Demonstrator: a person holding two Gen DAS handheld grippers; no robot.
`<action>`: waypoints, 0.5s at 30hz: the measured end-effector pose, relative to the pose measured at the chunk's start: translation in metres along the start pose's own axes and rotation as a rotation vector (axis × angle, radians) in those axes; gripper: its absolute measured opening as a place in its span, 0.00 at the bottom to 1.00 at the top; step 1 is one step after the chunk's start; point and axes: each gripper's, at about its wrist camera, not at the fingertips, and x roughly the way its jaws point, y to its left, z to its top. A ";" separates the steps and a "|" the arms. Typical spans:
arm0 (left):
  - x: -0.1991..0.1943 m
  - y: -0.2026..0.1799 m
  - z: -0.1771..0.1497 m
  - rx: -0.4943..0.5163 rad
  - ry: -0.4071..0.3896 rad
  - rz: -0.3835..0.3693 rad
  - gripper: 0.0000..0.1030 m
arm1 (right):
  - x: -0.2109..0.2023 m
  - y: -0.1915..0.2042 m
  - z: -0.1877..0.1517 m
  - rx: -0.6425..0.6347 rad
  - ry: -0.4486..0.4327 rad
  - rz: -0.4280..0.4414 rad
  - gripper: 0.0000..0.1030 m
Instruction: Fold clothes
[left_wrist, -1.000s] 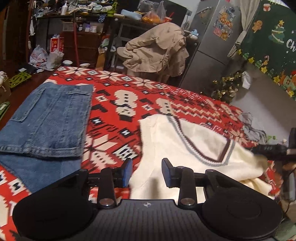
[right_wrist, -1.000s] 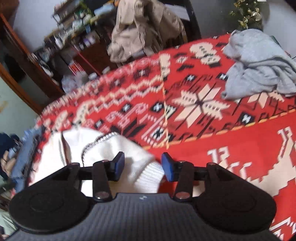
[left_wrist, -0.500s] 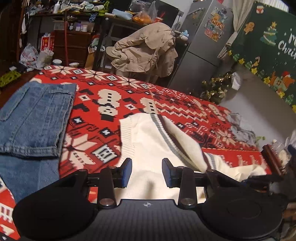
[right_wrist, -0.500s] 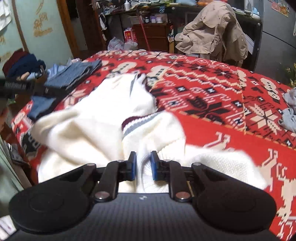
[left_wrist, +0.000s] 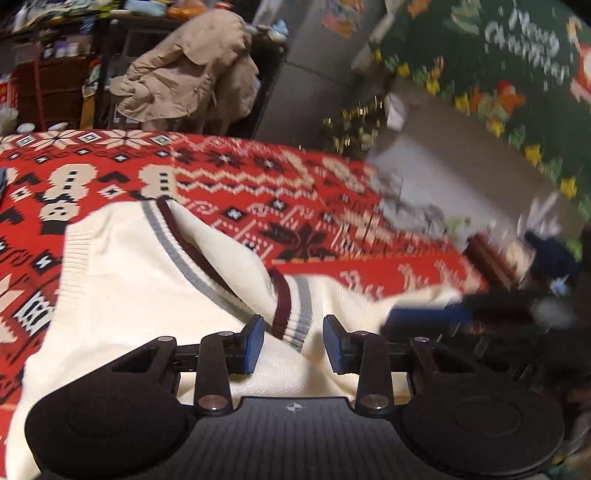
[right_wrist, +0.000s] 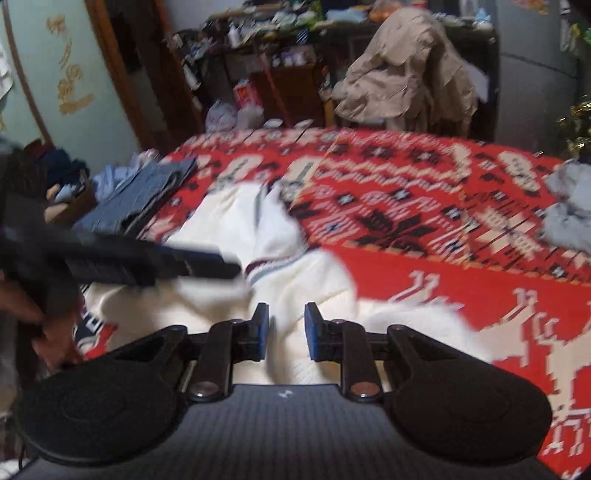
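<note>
Both wrist views look down, close over cream sweater (left_wrist: 147, 295) on red blanket (right_wrist: 443, 206); both share these.

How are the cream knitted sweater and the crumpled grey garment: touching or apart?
Apart. The right wrist view shows a broad stretch of red patterned blanket between the cream knitted sweater and the crumpled grey garment.

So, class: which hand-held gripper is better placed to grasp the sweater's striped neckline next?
Left, probably: the striped neckline sits between the left hand-held gripper's open fingers. The right hand-held gripper, jaws opening, holds plain sweater knit.
</note>
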 end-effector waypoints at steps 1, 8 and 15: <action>0.005 -0.001 -0.001 0.010 0.012 0.013 0.34 | -0.001 -0.006 0.003 0.016 -0.009 -0.019 0.23; 0.009 0.005 -0.008 0.005 0.045 0.028 0.34 | 0.027 -0.046 0.009 0.157 0.051 -0.051 0.23; 0.008 0.006 -0.010 0.005 0.041 0.019 0.34 | 0.049 -0.047 0.009 0.227 0.085 0.032 0.27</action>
